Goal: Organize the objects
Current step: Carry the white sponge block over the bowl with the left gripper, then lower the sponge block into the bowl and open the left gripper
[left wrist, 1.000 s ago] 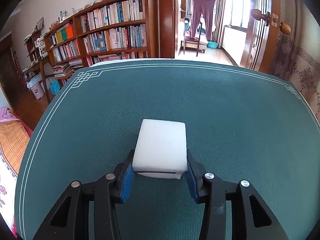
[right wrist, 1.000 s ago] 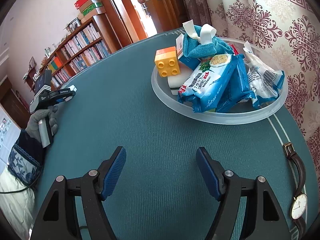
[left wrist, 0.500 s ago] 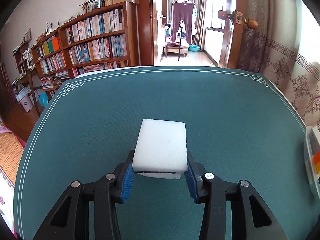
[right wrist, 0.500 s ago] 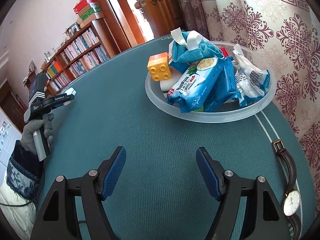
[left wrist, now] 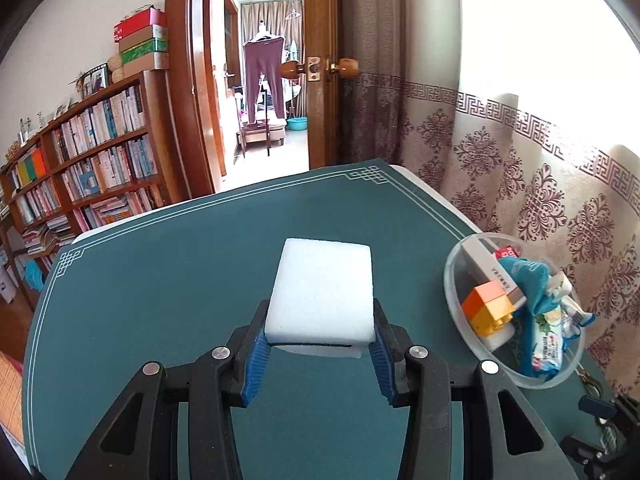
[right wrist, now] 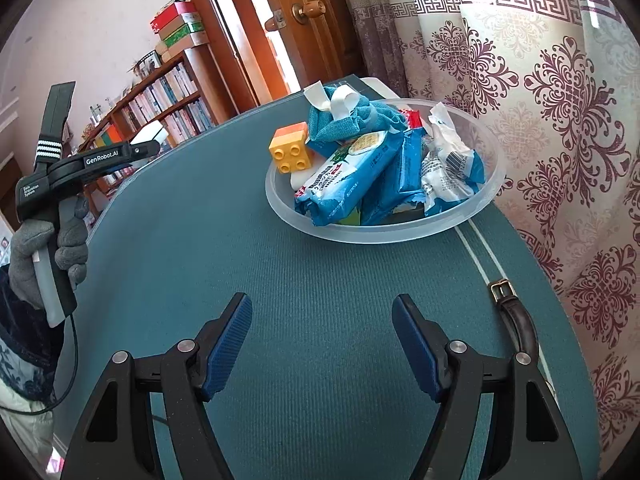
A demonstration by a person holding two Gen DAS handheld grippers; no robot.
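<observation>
Two hand-held grippers appear over a bench (left wrist: 160, 280) covered in teal cloth. Left wrist view: the left hand-held gripper (left wrist: 320, 350) is clamped on a white sponge block (left wrist: 322, 292), its blue pads pressing the block's two sides; the block is carried above the bench, at the centre of the frame. At 3 o'clock from the block, near the bench edge, stands a clear bowl (left wrist: 452, 280). It holds an orange-and-yellow toy brick (left wrist: 486, 308), a white box (left wrist: 492, 270) lying beside the brick, a teal cloth (left wrist: 528, 280) and blue snack packets (left wrist: 546, 346). Behind the bench, a bookshelf (left wrist: 80, 168) fills the 9 to 10 o'clock sector, an open doorway (left wrist: 264, 80) lies at 12 o'clock, and a patterned curtain (left wrist: 520, 160) hangs at 2 o'clock.

Right wrist view: at 9 o'clock a gloved hand (right wrist: 48, 252) grips the handle of the left hand-held gripper, whose tip carries the white sponge block (right wrist: 150, 134) above the bench (right wrist: 200, 240). The right hand-held gripper (right wrist: 322, 344) stands at 6 o'clock, jaws apart and holding nothing, just above the cloth. At 12 to 1 o'clock the clear bowl (right wrist: 384, 234) rests on the bench with the toy brick (right wrist: 291, 152), teal cloth (right wrist: 340, 120) and snack packets (right wrist: 352, 172) heaped inside. At 4 o'clock a brown leather watch strap (right wrist: 516, 316) lies on the bench near its edge.
</observation>
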